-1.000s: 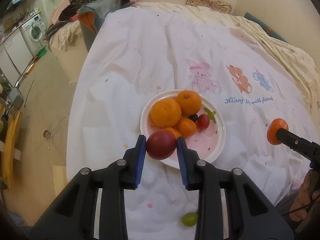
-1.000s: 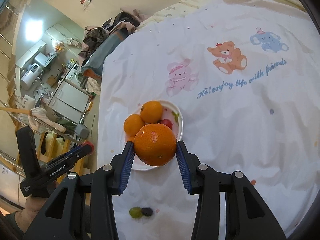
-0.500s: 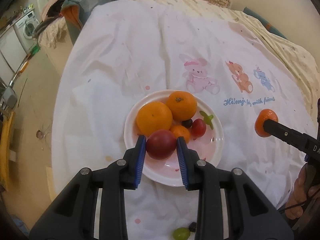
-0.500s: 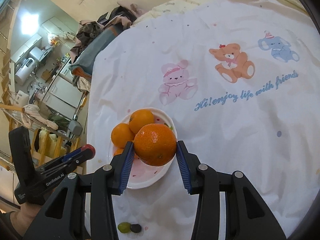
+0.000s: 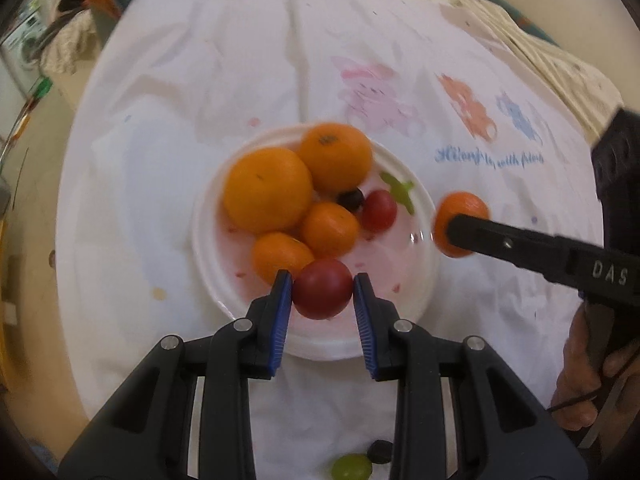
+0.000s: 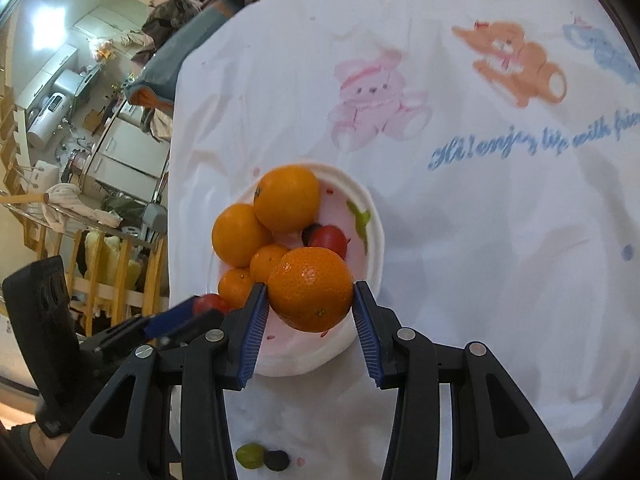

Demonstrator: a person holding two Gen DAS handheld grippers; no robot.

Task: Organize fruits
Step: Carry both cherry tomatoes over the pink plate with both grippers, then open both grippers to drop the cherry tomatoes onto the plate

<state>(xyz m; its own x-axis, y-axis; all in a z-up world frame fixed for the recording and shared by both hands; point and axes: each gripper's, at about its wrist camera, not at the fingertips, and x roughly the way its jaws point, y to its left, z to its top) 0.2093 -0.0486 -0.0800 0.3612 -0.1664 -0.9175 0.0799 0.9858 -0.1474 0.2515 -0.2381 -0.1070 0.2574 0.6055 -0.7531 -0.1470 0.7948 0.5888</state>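
A round white plate [image 5: 416, 304] with a smooth, glossy face and small pink flecks sits on a wrinkled white cloth [image 5: 200, 80] printed with cartoon animals and blue script. The surface under the cloth cannot be made out.

The left gripper [image 5: 322, 292] has its ribbed blue jaws pressed against both sides of a smooth, round dark-red fruit [image 5: 322, 289], holding it over the near part of the plate, just in front of the smallest orange. The right gripper [image 6: 310, 296] has its jaws closed around a round mandarin [image 6: 310, 289] with dimpled, shiny peel; from the left wrist view this fruit hangs just beyond the plate's right rim, while from the right wrist view it overlaps the plate's near side.

On the plate, two large oranges [image 5: 268, 190] lie side by side at the far left part, touching, with two smaller ones [image 5: 330, 230] in front of them. A small red fruit [image 5: 379, 210] and a dark grape [image 5: 350, 198] rest right of that pile, beside a green leaf-shaped mark [image 5: 398, 192] on the plate.

Off the plate, nearer the camera, a translucent green grape [image 5: 351, 466] and a dark grape [image 5: 380, 451] touch on the cloth. A hand [image 5: 588, 376] grips the right tool's black handle.
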